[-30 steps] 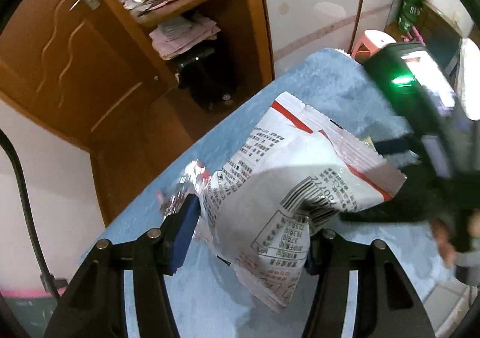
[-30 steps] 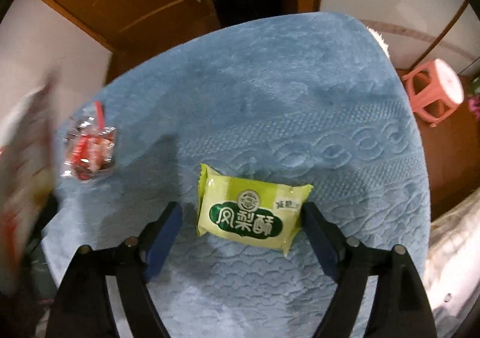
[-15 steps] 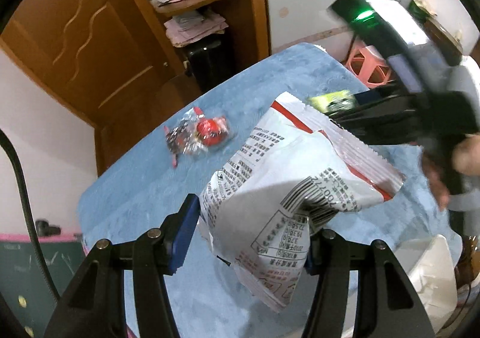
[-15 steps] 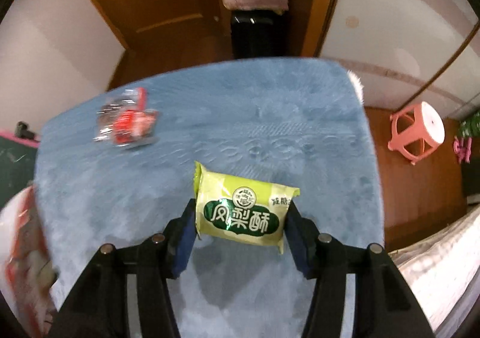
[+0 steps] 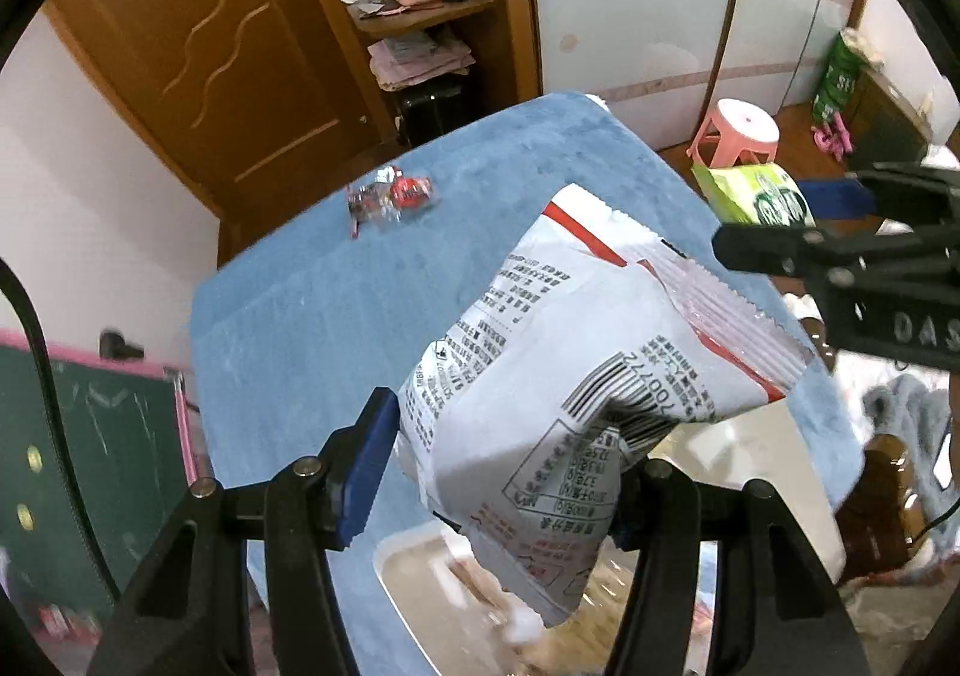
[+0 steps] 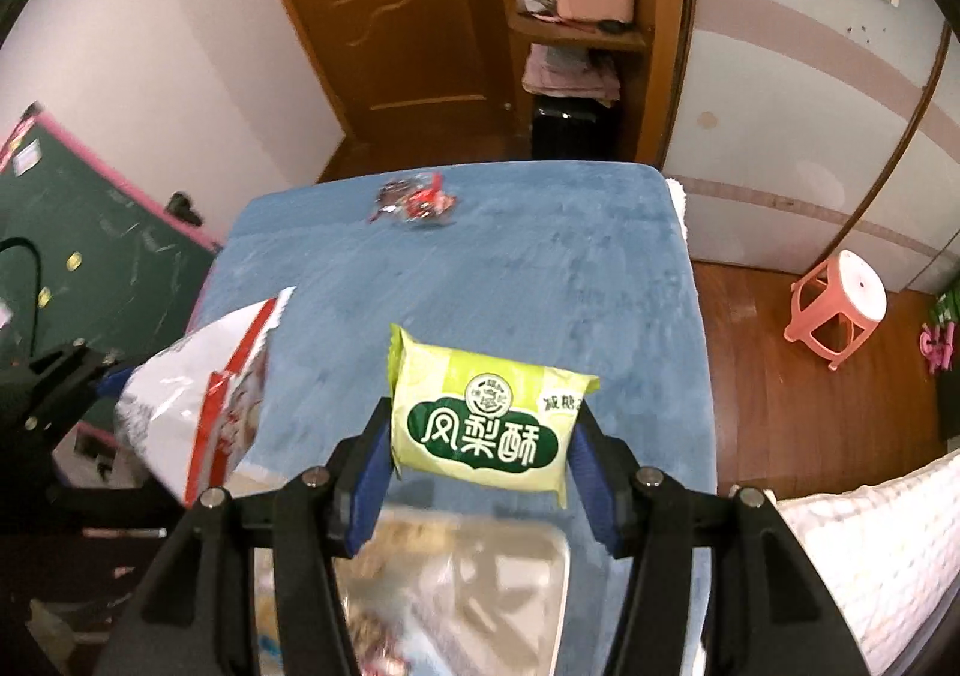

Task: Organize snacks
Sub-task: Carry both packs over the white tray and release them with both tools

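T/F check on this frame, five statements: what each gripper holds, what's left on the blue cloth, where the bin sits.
1. The left gripper is shut on the white snack bag. True.
2. The right gripper holds a red packet. False: it is shut on the green pastry packet.
3. The red candy packet lies on the blue cloth. True.
4. Both held snacks rest on the cloth. False: both hang clear above it.
5. The white bin sits at the cloth's far edge. False: it is at the near edge, below both grippers.
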Motion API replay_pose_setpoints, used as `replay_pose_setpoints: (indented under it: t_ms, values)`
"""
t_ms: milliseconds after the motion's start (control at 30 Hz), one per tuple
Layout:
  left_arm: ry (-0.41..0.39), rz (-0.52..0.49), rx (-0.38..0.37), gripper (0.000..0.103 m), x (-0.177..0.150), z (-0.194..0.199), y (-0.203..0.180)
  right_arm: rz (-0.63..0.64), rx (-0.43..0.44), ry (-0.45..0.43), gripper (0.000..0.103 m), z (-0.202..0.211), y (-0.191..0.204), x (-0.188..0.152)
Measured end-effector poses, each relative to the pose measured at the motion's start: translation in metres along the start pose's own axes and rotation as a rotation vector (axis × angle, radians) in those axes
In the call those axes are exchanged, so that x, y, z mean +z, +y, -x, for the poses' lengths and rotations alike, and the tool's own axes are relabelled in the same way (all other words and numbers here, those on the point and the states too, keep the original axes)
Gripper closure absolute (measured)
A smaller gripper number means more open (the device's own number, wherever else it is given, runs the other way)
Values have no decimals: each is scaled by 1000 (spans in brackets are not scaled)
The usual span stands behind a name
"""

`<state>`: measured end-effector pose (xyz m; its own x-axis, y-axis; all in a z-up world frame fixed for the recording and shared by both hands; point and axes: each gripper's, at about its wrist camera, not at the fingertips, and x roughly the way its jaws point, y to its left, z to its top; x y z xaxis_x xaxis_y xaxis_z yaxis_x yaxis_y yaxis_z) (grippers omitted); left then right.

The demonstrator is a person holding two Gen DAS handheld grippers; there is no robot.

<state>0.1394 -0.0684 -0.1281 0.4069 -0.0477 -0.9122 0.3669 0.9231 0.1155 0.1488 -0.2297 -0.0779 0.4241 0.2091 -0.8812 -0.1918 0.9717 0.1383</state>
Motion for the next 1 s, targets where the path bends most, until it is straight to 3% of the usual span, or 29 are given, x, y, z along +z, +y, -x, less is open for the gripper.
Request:
replay_pose_setpoints:
  t_ms: [200, 467, 700, 1000]
  values:
    - [14, 110, 26, 45, -65, 38, -18, 41, 30, 7, 47, 31, 13, -55]
    - [70, 236, 46, 45, -122, 44, -23, 70, 48, 72, 47, 34, 15, -105]
    - [119, 255, 51, 45, -146, 33, -33, 73, 49, 96, 47, 35, 19, -126]
    - [94, 218, 19, 41, -143, 37, -48, 89, 64, 138, 44, 28, 26, -134]
